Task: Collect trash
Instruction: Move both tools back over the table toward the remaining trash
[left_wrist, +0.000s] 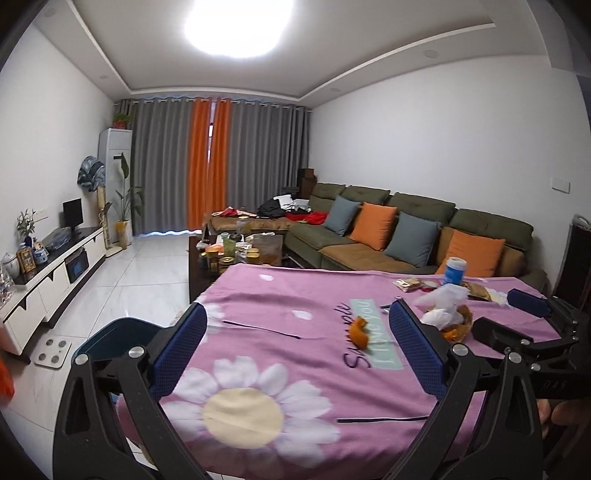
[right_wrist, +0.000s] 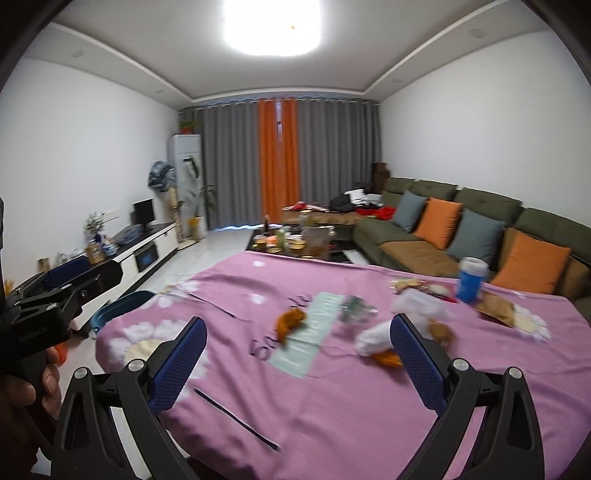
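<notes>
Trash lies on a table under a pink daisy cloth (left_wrist: 280, 295). In the left wrist view an orange peel (left_wrist: 359, 329) sits ahead between my left gripper's fingers, and my left gripper (left_wrist: 299, 328) is open and empty above the cloth. A crumpled white tissue (left_wrist: 445, 306) rests on more peel to the right. My right gripper (left_wrist: 513, 317) hovers open just right of that pile. In the blurred right wrist view my right gripper (right_wrist: 299, 336) is open, with the peel (right_wrist: 291, 321) ahead and the tissue (right_wrist: 373, 339) by its right finger. A clear wrapper (right_wrist: 354, 306) lies beyond.
A blue cup (left_wrist: 454, 271) and snack wrappers (left_wrist: 410, 284) sit at the table's far right. A teal bin (left_wrist: 122, 332) stands on the floor off the table's left edge. Beyond are a cluttered coffee table (left_wrist: 229, 254), a green sofa (left_wrist: 388, 236) and a TV cabinet (left_wrist: 55, 273).
</notes>
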